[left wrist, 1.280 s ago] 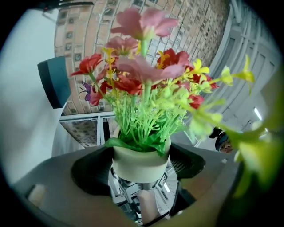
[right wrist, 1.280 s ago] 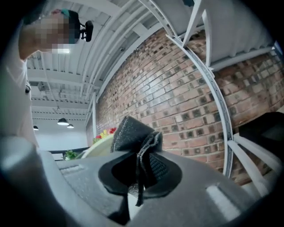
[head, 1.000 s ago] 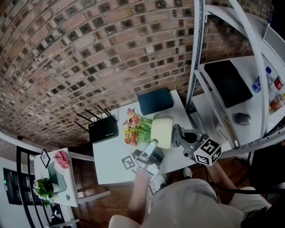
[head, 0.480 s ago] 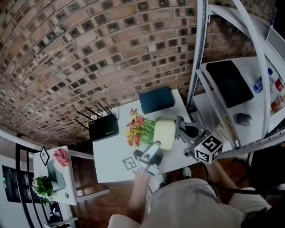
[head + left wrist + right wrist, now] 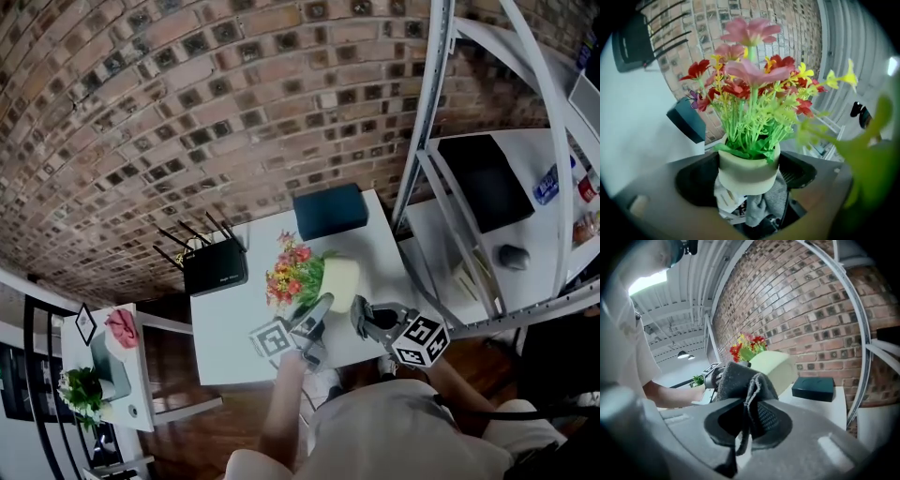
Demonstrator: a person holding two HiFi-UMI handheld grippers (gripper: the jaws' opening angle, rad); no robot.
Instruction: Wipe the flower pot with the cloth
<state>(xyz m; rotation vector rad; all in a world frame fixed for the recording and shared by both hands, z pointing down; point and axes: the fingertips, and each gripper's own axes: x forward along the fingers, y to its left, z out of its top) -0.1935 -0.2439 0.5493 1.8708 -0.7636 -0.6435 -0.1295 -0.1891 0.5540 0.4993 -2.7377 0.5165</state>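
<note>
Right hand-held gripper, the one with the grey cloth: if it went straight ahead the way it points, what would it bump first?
Most likely the flower pot: its pale side sits just beyond the cloth pinched in the right hand-held gripper. Whether cloth and pot touch is unclear.

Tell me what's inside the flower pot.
The flower pot holds a bunch of red, pink and yellow flowers on green stems. Leaves at the rim cover whatever the stems sit in, so soil or filler can't be seen.

Black router (image 5: pixel 216 272) and dark teal box (image 5: pixel 328 211) on white table (image 5: pixel 220 323), brick wall (image 5: pixel 187 112), white shelving (image 5: pixel 418 141)
</note>
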